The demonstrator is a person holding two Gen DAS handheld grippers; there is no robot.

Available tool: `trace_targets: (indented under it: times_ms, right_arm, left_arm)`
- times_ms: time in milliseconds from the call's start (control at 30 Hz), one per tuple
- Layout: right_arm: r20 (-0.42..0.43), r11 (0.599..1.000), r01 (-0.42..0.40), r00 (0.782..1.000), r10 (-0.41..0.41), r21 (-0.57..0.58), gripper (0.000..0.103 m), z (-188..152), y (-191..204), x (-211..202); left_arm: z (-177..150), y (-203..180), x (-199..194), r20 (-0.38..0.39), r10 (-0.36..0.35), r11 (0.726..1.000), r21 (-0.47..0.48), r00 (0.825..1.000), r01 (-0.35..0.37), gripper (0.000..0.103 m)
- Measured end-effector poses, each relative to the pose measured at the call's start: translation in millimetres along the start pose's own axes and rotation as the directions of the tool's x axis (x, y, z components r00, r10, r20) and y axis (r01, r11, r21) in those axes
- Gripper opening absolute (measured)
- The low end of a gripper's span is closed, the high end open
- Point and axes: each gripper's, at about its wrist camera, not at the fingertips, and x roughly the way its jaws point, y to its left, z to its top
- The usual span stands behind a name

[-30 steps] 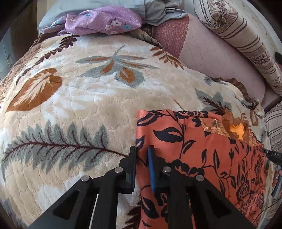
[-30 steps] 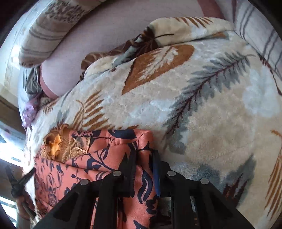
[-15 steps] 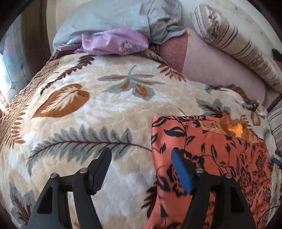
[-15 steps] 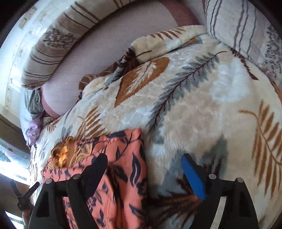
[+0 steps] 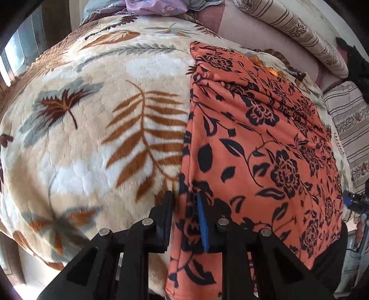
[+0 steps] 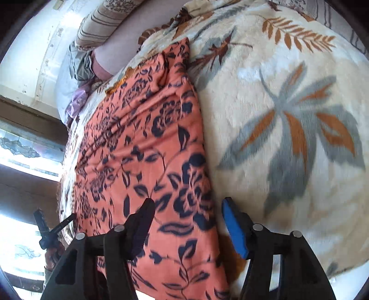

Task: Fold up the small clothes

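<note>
An orange garment with a dark floral print [image 5: 253,138] lies flat on a cream leaf-patterned blanket [image 5: 92,115], its near end hanging over the bed edge. My left gripper [image 5: 184,207] is shut on the garment's near left edge. In the right wrist view the same garment [image 6: 143,150] runs away from me. My right gripper [image 6: 186,214] is open, its jaws straddling the garment's near right edge, one finger over the cloth and the blue pad [image 6: 235,228] over the blanket [image 6: 288,103].
Striped bolsters [image 5: 299,30] and a pink cushion [image 5: 242,30] line the far side of the bed. A purple cloth [image 5: 150,7] lies at the far end. A window [image 6: 20,143] is at the left in the right wrist view.
Both grippers opened, let go of the garment's far corners and drew back to its near end. The left gripper has now shut on the near left edge; the right stays open.
</note>
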Motion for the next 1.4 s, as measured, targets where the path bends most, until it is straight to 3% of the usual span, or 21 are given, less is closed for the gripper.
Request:
trace_targets:
  times_ms: [33,100,133,233,300,333,400,433,633,700,767,833,900,933,1067,1100,1133,1167,1200,1267,1400]
  right_arm:
    - [-0.014,1.0,0.0,1.0,0.0,-0.005,0.061,-9.9,2.1,-0.5]
    - [-0.044,0.999,-0.033,0.998,0.033,0.01,0.061,-26.0,3.3,-0.2]
    - [-0.05,0.999,-0.046,0.998,0.047,0.023,0.061,-32.3,2.7,0.4]
    - [-0.049,0.998,-0.056,0.997,0.058,0.035,0.061,-45.7,1.8,2.6]
    - [-0.052,1.0,-0.021,0.998,0.022,0.016,0.051,-49.7,4.0,3.0]
    - [-0.054,1.0,0.013,0.998,-0.013,0.003,0.045,-50.6,4.1,3.2]
    - [-0.058,0.998,0.049,0.997,-0.047,0.026,0.016,-49.7,-4.7,1.3]
    - [-0.064,0.998,0.045,0.997,-0.043,0.036,0.013,-49.1,-8.2,0.1]
    - [-0.014,0.984,0.176,0.984,-0.176,-0.033,0.007,-61.8,-0.5,-37.0]
    - [-0.026,0.979,0.204,0.979,-0.203,0.021,0.012,-63.0,-19.4,-34.0]
    - [-0.046,0.986,0.119,0.992,-0.115,0.113,0.013,-65.2,-36.0,-28.5]
    - [-0.015,0.993,0.07,0.998,-0.069,0.097,0.028,-67.2,-29.8,-34.1]
    - [0.015,0.996,0.071,0.997,-0.072,0.059,0.099,-66.9,-21.6,-37.6]
    - [0.042,0.996,0.079,0.996,-0.081,0.047,0.101,-66.5,-19.1,-38.7]
    - [-0.01,0.996,0.085,0.996,-0.085,0.01,0.094,-65.4,-11.0,-21.2]
    - [-0.017,0.993,0.116,0.993,-0.116,-0.028,0.082,-67.2,-3.8,-16.8]
    - [-0.04,0.992,0.114,0.992,-0.116,-0.047,0.069,-67.7,-0.1,-11.5]
    - [-0.06,0.994,0.101,0.993,-0.103,-0.037,0.042,-69.1,0.8,-7.6]
    - [-0.059,0.994,0.105,0.992,-0.107,-0.034,0.033,-69.9,1.4,-6.7]
    - [-0.051,0.995,0.093,0.994,-0.095,-0.04,0.021,-71.5,4.9,-11.4]
    - [-0.007,0.999,0.033,0.999,-0.033,-0.004,0.019,-66.2,3.4,-23.9]
  left_arm:
    - [-4.5,-0.4,-2.4,-0.003,-0.006,1.0,-0.003,1.0,0.006,0.023]
    - [-14.4,-2.5,-6.8,-0.008,-0.043,0.999,-0.001,0.999,0.043,0.052]
    - [-19.5,-4.8,-8.4,-0.009,-0.058,0.998,0.003,0.998,0.058,0.08]
    - [-32.4,-11.4,-6.1,-0.022,-0.056,0.998,0.016,0.998,0.056,0.085]
    - [-37.7,-12.2,-0.4,-0.028,-0.022,1.0,0.016,0.999,0.022,0.066]
    - [-40.1,-12.2,0.0,-0.021,0.034,0.999,0.029,0.999,-0.034,0.046]
    - [-38.1,-5.8,-6.2,-0.023,0.002,1.0,0.004,1.0,-0.002,0.02]
    - [-36.1,-0.1,-10.0,-0.03,-0.038,0.999,-0.021,0.999,0.038,0.007]
    - [-38.0,2.3,-56.6,0.069,-0.06,0.998,-0.028,0.996,0.062,0.008]
    - [-42.7,9.8,-41.0,0.032,-0.033,0.998,-0.061,0.999,0.035,0.01]
    - [-47.2,15.9,-25.6,-0.03,-0.016,0.994,-0.106,0.999,0.012,0.012]
    - [-49.6,16.7,-29.3,-0.014,-0.037,0.992,-0.124,0.999,0.035,0.022]
    - [-48.8,15.2,-38.6,0.045,-0.024,0.991,-0.127,0.999,0.029,0.065]
    - [-48.1,13.9,-41.7,0.066,-0.002,0.992,-0.128,0.998,0.011,0.084]
    - [-46.7,7.1,-34.9,0.069,0.001,0.995,-0.102,0.998,0.006,0.085]
    - [-48.2,6.5,-27.4,0.036,0.008,0.995,-0.104,0.999,-0.004,0.085]
    - [-50.0,6.0,-18.1,-0.002,0.017,0.993,-0.114,1.0,-0.017,0.084]
    - [-52.8,5.2,-10.3,-0.032,0.02,0.992,-0.128,0.999,-0.024,0.077]
    - [-56.0,5.1,-7.7,-0.042,0.02,0.99,-0.135,0.999,-0.026,0.065]
    - [-57.8,3.1,-15.7,-0.021,0.051,0.992,-0.112,0.999,-0.053,0.029]
    - [-53.1,12.8,-34.5,0.012,0.005,0.992,-0.128,1.0,-0.004,0.014]
